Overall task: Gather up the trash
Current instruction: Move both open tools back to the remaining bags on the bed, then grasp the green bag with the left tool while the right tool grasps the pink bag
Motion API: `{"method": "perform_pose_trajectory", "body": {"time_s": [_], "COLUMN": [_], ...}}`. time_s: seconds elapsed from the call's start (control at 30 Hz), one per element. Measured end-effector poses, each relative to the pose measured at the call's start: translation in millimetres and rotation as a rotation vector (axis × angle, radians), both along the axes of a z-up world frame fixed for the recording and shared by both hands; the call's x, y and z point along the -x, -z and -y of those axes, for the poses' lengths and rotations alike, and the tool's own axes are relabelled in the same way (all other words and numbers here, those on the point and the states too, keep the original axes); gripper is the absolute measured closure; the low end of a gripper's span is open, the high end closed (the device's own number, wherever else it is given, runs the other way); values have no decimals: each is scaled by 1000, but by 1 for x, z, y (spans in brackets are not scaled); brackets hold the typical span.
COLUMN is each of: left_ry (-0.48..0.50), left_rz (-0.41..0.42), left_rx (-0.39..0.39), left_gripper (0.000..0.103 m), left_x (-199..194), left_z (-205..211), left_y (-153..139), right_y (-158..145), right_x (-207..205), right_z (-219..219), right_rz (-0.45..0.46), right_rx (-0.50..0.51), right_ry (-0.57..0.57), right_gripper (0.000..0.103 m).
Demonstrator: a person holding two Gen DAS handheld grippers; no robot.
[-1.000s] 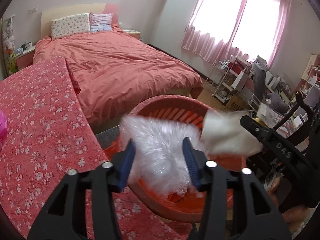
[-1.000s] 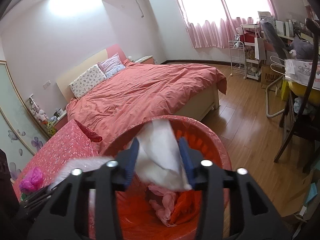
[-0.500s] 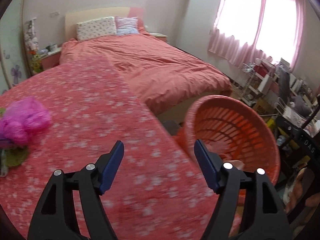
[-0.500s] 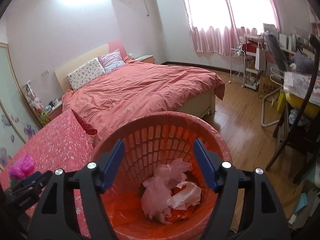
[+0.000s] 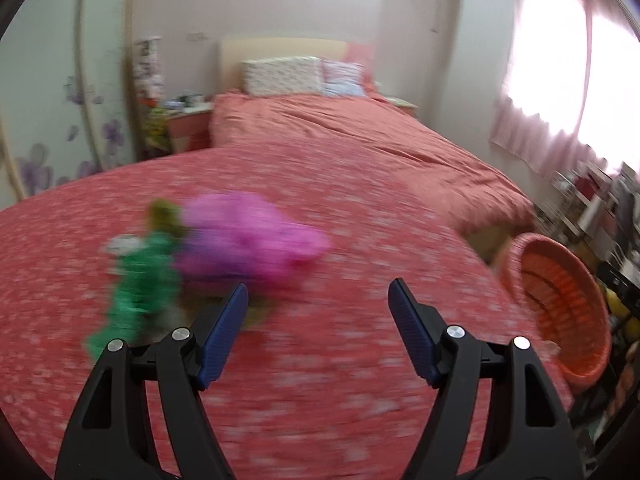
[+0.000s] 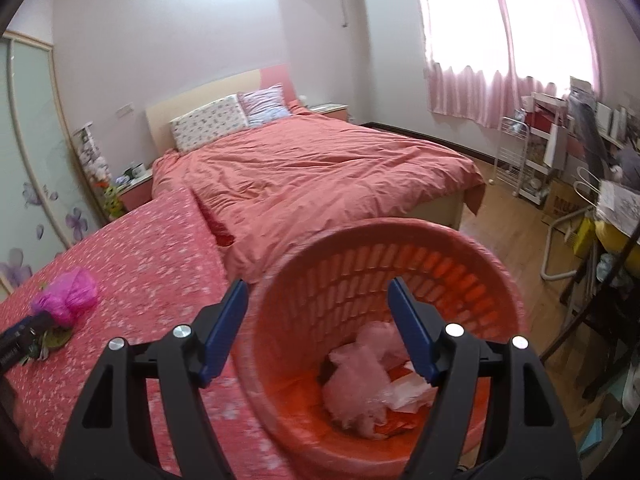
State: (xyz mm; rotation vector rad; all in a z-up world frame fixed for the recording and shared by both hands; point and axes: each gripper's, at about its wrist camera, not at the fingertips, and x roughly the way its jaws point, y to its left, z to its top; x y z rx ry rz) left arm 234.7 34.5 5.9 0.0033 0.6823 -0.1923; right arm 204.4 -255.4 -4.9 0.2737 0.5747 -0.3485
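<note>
My left gripper stands open with nothing between its fingers, low over the table's red floral cloth. Just ahead and to its left lie a crumpled magenta plastic bag and a green wrapper, both blurred. The orange slotted basket stands off the table's right edge. My right gripper is open and empty above that basket. Inside it lie pale pink plastic and white paper. The magenta bag also shows far left in the right wrist view.
A bed with a salmon quilt lies beyond the table. A white wire rack, a chair and a cluttered desk stand on the right, with wooden floor between them and the bed.
Both grippers opened and let go: the clear plastic and the white paper dropped into the basket. The left gripper swung left over the table to the magenta bag. The right one shifted slightly.
</note>
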Motion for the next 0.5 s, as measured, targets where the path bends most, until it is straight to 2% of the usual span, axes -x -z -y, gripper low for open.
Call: {"method": "perform_pose_trajectory", "body": {"time_s": [0.23, 0.37, 0.5], "left_ry": [-195, -204, -199], "left_rz": [-11, -71, -115], "left_rx": [-7, 31, 36], "left_gripper": [31, 37, 46], "left_x": [-15, -26, -35], "left_z": [-94, -116, -119], "left_y": [6, 18, 29], "right_y": [-4, -4, -5], "right_x": [-15, -20, -23], "right_z": [-42, -61, -76], "right_rz": [-18, -31, -47], "right_rx": [22, 38, 58], "right_ry": [-79, -115, -141], "right_gripper": [32, 32, 32]}}
